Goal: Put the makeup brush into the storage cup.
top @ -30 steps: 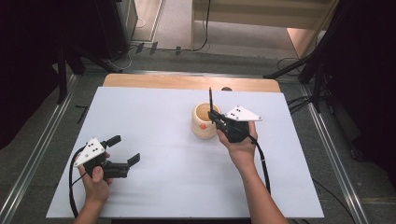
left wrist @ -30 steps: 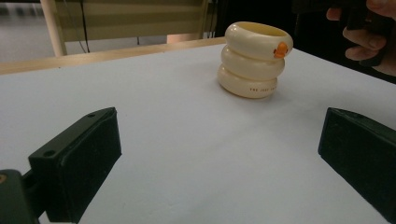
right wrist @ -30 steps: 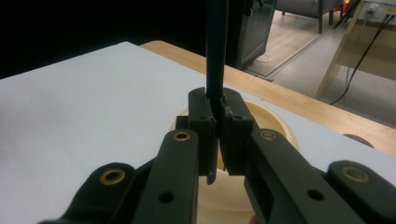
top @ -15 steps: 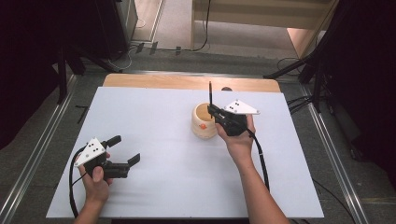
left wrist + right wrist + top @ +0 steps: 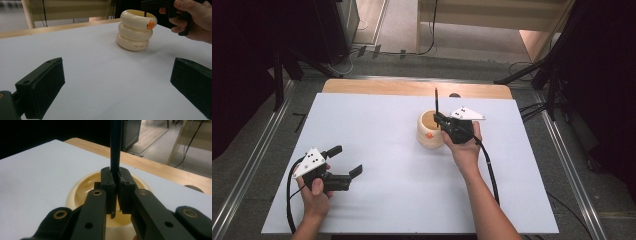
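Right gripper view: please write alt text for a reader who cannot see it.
The right gripper is shut on a thin dark pen, held upright over the open mouth of a cream holder on a white table.

white table [image 5: 387, 210] — cream ringed holder [image 5: 428, 136] stands on it

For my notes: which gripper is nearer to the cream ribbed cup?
Right. The right gripper holds a thin dark stick directly over the cream ribbed cup; the left gripper lies open far away, near the table's front-left.
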A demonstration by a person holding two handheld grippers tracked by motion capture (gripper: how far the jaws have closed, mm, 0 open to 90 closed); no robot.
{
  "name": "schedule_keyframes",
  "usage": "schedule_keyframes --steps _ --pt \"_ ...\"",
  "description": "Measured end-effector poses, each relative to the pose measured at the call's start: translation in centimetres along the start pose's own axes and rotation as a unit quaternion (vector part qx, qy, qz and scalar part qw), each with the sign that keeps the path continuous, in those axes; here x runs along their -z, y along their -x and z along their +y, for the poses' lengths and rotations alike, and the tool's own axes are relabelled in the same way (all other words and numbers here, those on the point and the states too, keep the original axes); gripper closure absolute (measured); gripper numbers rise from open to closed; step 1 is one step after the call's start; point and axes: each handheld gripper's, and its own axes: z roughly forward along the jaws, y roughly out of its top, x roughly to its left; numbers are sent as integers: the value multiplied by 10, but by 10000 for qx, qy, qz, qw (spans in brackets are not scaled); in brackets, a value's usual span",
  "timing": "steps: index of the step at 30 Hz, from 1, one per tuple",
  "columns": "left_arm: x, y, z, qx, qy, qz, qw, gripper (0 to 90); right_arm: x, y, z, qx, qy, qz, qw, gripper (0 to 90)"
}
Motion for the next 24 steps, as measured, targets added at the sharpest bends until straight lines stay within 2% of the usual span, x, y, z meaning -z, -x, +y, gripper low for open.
schedule_keyframes --steps 10,17,24 --pt "0 0 0 -17 -34 -13 10000 0 -9 3 -1 -233 -257 -95 9994 855" --pt "0 0 0 -7 -37 -16 10000 0 -13 4 -2 -350 -490 -52 9982 849" --pt "0 0 -1 -12 -41 -26 10000 0 -10 3 0 -365 -377 -58 9986 759"
